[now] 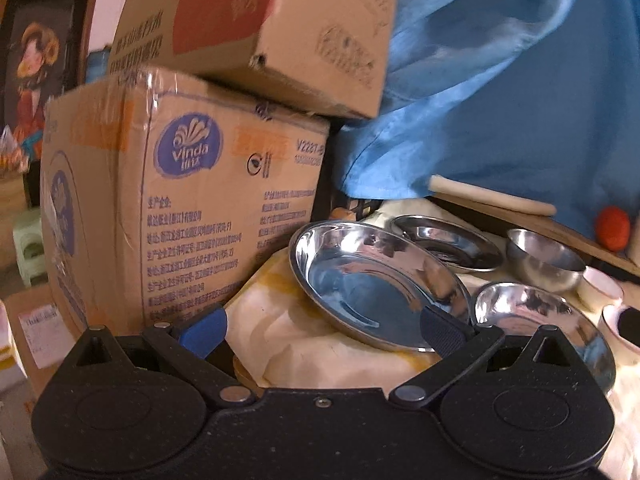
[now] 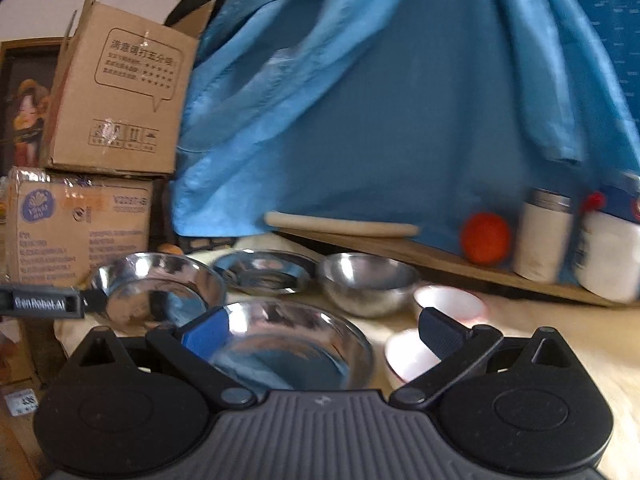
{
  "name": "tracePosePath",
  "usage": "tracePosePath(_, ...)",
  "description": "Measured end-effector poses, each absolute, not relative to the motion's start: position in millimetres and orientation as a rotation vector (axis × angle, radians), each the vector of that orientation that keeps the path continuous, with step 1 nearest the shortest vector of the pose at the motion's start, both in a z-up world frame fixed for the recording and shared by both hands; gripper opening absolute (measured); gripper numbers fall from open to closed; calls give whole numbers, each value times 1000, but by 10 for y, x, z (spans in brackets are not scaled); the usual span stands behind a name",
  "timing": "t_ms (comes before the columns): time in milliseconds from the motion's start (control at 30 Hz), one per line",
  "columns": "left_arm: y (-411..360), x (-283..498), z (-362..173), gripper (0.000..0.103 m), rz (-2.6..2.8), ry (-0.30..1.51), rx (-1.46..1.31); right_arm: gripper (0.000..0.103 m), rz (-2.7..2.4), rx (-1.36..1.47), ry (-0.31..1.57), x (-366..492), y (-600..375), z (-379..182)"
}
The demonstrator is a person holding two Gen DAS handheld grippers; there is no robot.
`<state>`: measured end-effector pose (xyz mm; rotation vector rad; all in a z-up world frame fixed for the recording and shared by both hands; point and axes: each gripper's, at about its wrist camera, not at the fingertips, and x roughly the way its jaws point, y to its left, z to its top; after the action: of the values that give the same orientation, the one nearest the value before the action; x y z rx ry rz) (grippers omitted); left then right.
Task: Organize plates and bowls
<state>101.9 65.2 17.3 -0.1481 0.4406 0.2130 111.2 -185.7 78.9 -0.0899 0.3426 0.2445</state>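
The tilted steel plate [image 1: 376, 284] sits at 12 o'clock before my left gripper [image 1: 320, 328], its rim against the right finger, jaws wide. It may slide off the cloth [image 1: 304, 344] into the near steel plate [image 2: 288, 344] at 3 o'clock. My right gripper [image 2: 324, 332] is also wide, empty.

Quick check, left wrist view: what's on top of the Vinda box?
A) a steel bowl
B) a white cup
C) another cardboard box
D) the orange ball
C: a second cardboard box with a red panel sits tilted on the Vinda box; the steel dishes, the orange ball and the cups are all lower down to the right.
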Motion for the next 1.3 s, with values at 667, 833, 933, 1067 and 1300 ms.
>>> tracePosePath(667,840,1335,90,78,146,458,-252,83,631,13,751,2696,-1279,656)
tracePosePath(833,874,1336,88,64,152,442,-263,64,653,1,805,2828,-1173,554)
tracePosePath(933,903,1334,90,53,157,436,-278,55,662,-3,833,2875,-1135,516)
tracePosePath(1067,925,1322,88,46,156,437,-286,46,661,-4,858,2927,-1087,470)
tracePosePath(1300,916,1327,88,32,153,439,-297,26,629,27,867,2975,-1083,400)
